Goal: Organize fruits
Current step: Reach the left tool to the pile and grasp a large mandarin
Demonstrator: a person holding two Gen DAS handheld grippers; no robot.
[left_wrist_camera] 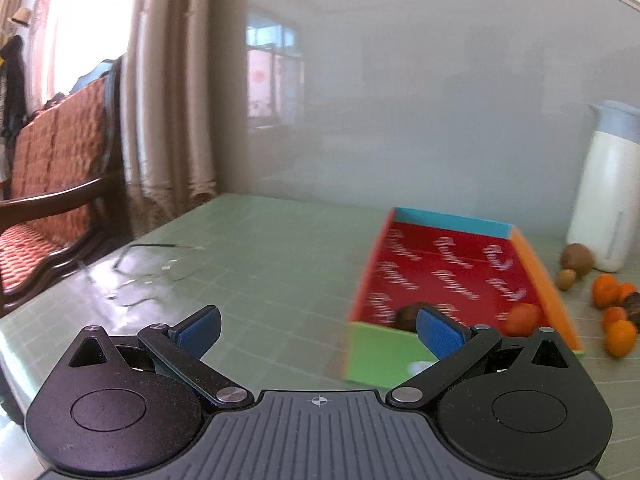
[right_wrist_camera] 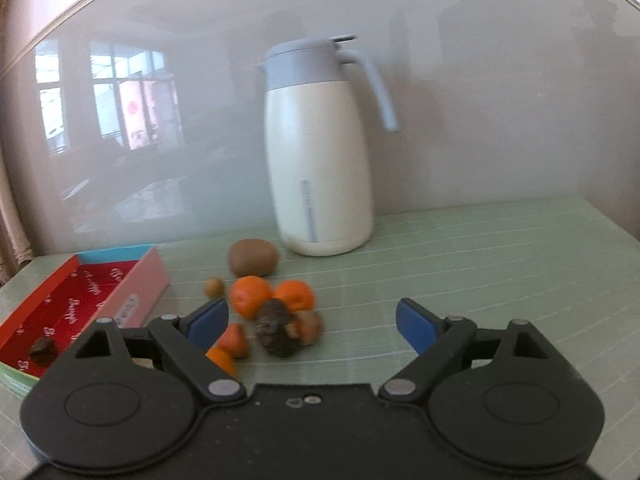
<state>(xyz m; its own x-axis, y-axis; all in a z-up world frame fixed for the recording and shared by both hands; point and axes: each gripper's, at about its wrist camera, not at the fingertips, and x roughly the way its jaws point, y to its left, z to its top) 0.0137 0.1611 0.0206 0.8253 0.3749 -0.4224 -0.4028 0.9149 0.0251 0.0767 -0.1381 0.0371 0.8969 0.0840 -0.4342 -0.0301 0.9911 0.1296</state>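
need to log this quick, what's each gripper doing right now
left gripper: open, holding nothing, by the box
right gripper: open, holding nothing, facing the fruit pile

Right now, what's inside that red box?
The red box holds one orange fruit near its orange wall and one dark brown fruit at the near end. The left gripper hides part of that end, so more could lie there.
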